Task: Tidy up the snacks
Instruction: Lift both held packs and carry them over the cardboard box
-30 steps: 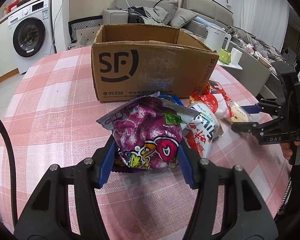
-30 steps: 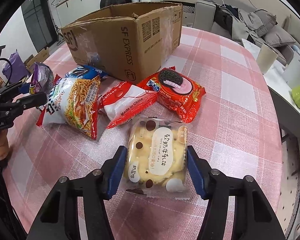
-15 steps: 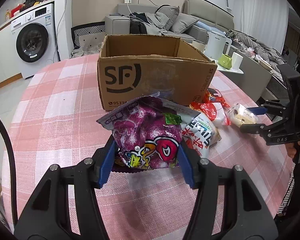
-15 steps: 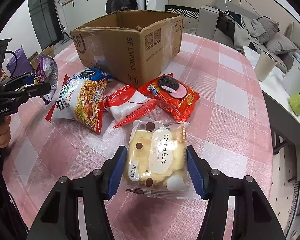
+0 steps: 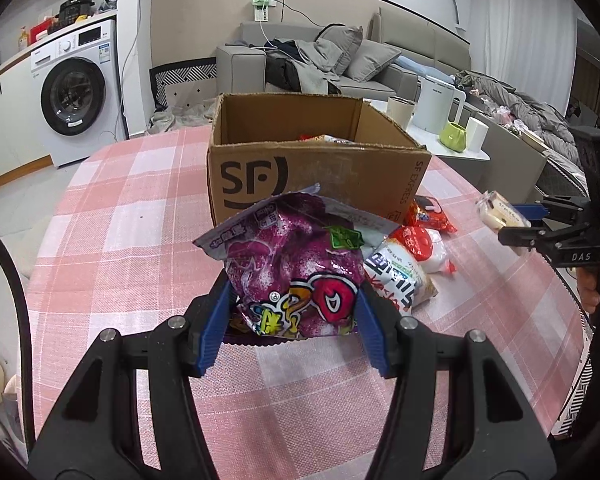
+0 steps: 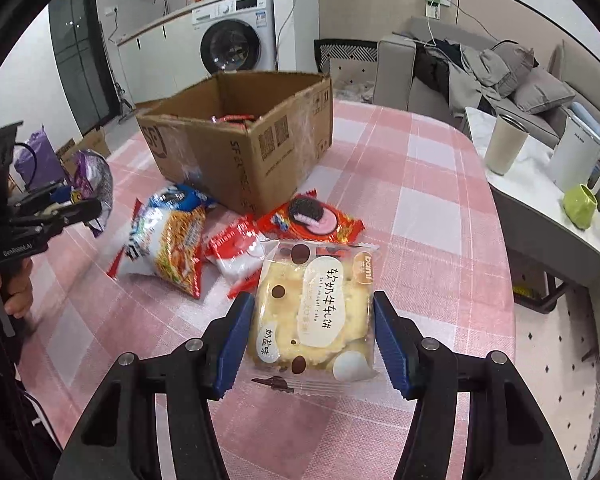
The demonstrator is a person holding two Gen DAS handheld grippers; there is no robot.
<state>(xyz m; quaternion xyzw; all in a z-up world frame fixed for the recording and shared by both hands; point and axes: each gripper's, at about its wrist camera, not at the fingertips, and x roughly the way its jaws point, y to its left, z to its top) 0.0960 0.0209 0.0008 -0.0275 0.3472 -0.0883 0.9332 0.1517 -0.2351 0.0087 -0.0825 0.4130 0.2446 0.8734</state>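
My left gripper (image 5: 291, 320) is shut on a purple snack bag (image 5: 295, 264) and holds it above the table, in front of the open cardboard box (image 5: 316, 176). My right gripper (image 6: 314, 338) is shut on a clear pack of yellow soft cake (image 6: 314, 304), lifted above the table. The right gripper with the cake (image 5: 500, 212) shows at the right of the left wrist view. The left gripper with the purple bag (image 6: 93, 184) shows at the left of the right wrist view. The box (image 6: 243, 140) holds some snacks.
On the pink checked tablecloth (image 6: 420, 184) beside the box lie a noodle bag (image 6: 167, 248), a red-white pack (image 6: 239, 252) and a red cookie pack (image 6: 312, 220). A side counter with cup, kettle and green mug (image 6: 578, 206) stands right. A washing machine (image 5: 75, 92) and sofa are behind.
Both grippers have risen with their packs. The box looks lower and its inside now shows. The cake pack has come off the table.
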